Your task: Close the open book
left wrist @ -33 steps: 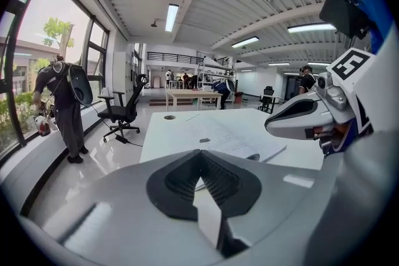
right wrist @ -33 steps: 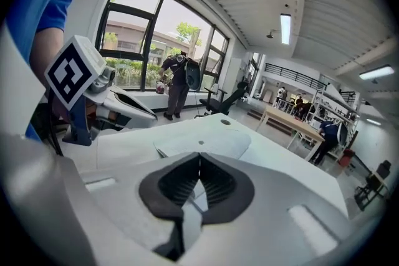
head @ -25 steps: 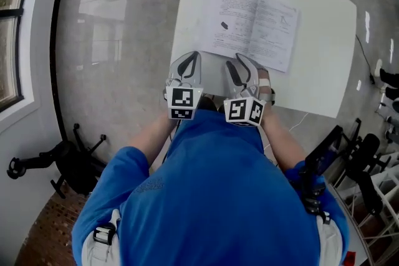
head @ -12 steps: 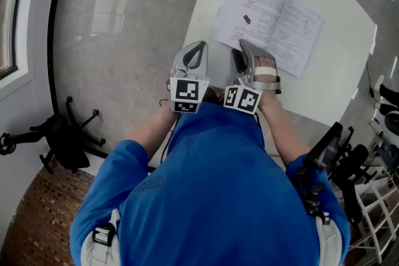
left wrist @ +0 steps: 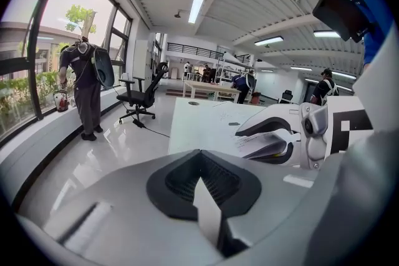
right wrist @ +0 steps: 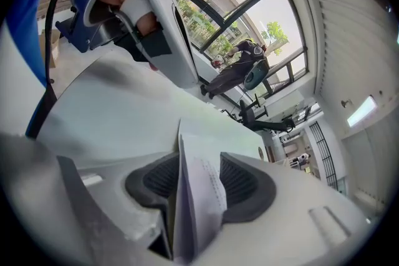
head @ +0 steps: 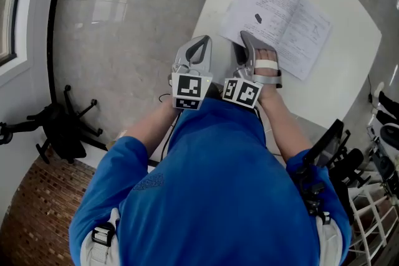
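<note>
Seen from above, the book (head: 280,12) lies open and flat on the white table (head: 349,71), toward the edge nearest the person in the blue shirt (head: 212,196). The right gripper (head: 245,47) reaches the near edge of its left-hand page, while the left gripper (head: 201,45) hangs just beside it, over the table's edge and short of the book. Looking along the left gripper, its jaws are drawn together with nothing between them; the table stretches ahead, and an office chair (left wrist: 142,96) and someone standing by the window (left wrist: 84,87) are farther off across the room. Looking along the right gripper, its jaws have just been opening and stand wide, with a few lifted pages rising on edge between the pads, which are not clamped on them.
</note>
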{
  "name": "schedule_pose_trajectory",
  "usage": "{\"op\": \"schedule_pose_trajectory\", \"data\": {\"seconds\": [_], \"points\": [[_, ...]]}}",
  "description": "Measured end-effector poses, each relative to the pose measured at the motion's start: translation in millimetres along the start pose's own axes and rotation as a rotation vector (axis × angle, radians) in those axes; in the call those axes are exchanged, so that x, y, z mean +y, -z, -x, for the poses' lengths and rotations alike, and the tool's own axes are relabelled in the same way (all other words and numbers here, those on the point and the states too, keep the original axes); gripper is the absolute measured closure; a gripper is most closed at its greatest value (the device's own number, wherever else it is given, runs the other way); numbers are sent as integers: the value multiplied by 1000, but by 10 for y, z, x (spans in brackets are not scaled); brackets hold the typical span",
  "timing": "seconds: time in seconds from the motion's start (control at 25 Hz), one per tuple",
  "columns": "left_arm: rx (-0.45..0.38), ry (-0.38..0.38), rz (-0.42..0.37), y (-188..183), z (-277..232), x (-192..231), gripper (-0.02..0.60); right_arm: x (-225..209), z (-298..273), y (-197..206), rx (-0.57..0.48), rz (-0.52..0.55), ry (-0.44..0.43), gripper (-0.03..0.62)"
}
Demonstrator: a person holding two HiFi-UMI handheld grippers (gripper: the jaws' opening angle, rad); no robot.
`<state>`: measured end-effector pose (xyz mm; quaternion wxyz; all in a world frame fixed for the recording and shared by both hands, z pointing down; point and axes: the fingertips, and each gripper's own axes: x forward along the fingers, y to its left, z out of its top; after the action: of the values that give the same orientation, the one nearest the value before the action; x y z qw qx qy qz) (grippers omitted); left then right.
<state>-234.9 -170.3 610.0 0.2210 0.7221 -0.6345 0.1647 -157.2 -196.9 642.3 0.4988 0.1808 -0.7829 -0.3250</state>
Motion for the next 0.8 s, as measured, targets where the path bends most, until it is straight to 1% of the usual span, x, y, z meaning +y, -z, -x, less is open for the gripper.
{"op": "schedule_pose_trajectory", "data": {"seconds": [0.16,0.24,0.44,0.52,0.64,0.8], "points": [[0,0,-2,-1,-50,18,574,38,-43,29,10,-26,-27,417],[-3,3,-4,-28,-42,17,574,43,-16,18,12,-43,-34,454],[-11,19,-18,-86,-58,-13,574,-34,71,-12,7,-92,-7,497],[-14,25,-25,-88,-83,-26,574,-73,93,-11,-1,-127,4,510],[-21,35,-31,-98,-111,-51,574,-149,142,5,-14,-198,21,548],[-29,55,-45,-169,-66,-112,574,-281,303,22,-20,-302,41,556]]}}
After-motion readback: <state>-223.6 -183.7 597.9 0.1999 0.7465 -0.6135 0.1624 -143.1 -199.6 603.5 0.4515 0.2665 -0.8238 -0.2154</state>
